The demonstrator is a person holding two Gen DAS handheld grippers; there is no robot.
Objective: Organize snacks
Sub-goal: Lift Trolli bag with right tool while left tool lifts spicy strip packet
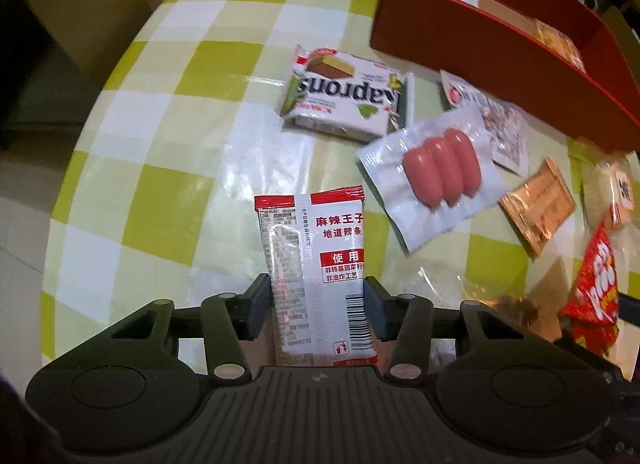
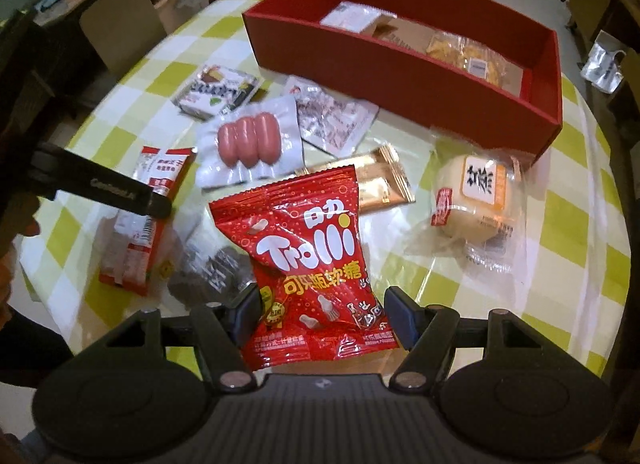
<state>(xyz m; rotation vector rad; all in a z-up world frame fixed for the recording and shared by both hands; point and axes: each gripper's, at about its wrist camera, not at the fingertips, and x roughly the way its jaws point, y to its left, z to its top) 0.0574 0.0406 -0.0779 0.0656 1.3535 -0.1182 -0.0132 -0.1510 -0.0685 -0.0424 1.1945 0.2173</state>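
Note:
My left gripper (image 1: 318,304) is shut on a white and red spicy-strip packet (image 1: 316,260), held above the checked table; the packet also shows in the right wrist view (image 2: 148,199). My right gripper (image 2: 320,310) is shut on a red Trolli gummy bag (image 2: 316,260), whose edge shows in the left wrist view (image 1: 596,288). The red box (image 2: 400,87) stands at the back with several snacks inside; it also shows in the left wrist view (image 1: 500,59).
On the green-checked tablecloth (image 1: 168,135) lie a Naprons wafer pack (image 1: 344,99), a sausage pack (image 1: 436,175), a gold packet (image 1: 538,207), a white printed sachet (image 2: 336,119), a wrapped bun (image 2: 476,199) and a dark clear packet (image 2: 216,268). Chairs stand beyond the table edge.

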